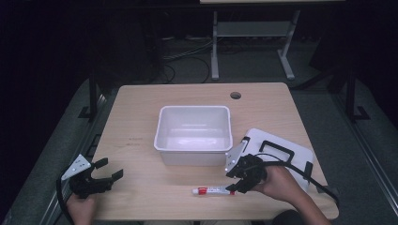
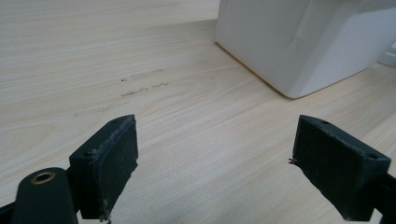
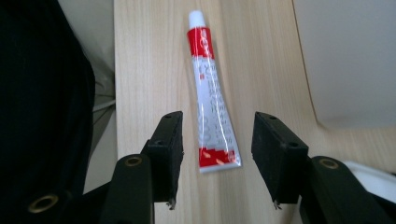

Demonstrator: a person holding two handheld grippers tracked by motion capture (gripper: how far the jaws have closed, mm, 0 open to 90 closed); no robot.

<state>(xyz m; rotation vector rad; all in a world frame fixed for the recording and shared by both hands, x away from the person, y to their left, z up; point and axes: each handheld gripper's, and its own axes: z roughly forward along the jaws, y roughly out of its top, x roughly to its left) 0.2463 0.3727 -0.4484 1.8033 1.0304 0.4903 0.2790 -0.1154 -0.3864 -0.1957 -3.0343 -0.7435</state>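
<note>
Toothpaste tube [image 3: 212,95] lies flat, crimped end between the right hand-held gripper's [image 3: 217,156] spread, untouching jaws.

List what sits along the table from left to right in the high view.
Left tool, open → white bin → red-and-white tube → right tool, open at the tube's tail → white lid with black handle.

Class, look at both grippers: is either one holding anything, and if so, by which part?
Nothing is held. The right gripper stands open around the tube's flat end without touching it; the left gripper is open over bare table.
</note>
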